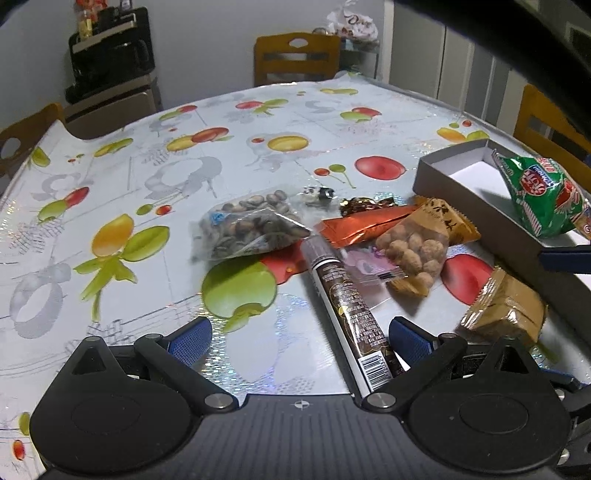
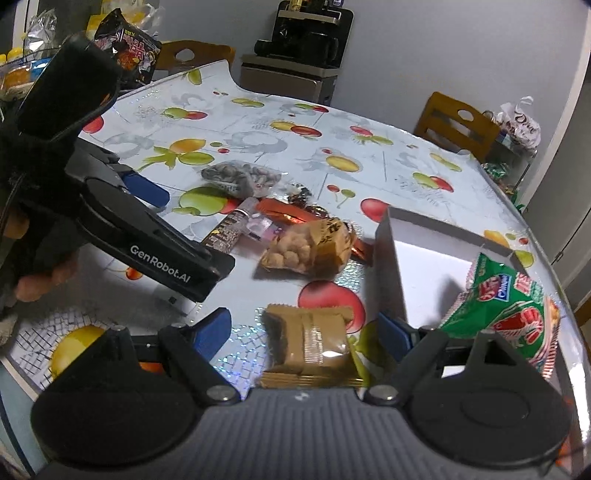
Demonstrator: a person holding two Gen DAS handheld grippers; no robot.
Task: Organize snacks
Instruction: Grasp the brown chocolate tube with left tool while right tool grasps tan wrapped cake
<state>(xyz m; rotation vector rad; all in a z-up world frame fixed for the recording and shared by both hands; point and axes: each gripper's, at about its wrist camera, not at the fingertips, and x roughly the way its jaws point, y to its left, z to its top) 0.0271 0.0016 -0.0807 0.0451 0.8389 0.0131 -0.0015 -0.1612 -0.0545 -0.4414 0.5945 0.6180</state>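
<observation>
My left gripper (image 1: 300, 339) hangs open low over the fruit-patterned table. A long brown stick pack (image 1: 347, 306) lies on the cloth, close beside its right finger. Beyond it lie a clear bag of seeds (image 1: 251, 225), an orange wrapper (image 1: 362, 225) and a bag of round nuts (image 1: 417, 247). My right gripper (image 2: 304, 330) is open, with a tan wrapped biscuit pack (image 2: 310, 343) lying between its fingers, both pads clear of it. The grey box (image 2: 388, 258) stands just to the right and holds a green snack bag (image 2: 513, 310).
In the right wrist view, the left gripper's black body (image 2: 159, 240) and a person's hand (image 2: 37, 280) fill the left side. Wooden chairs (image 1: 295, 59) (image 2: 454, 122) stand at the far table edges. A black appliance (image 2: 306, 33) sits on a cabinet by the wall.
</observation>
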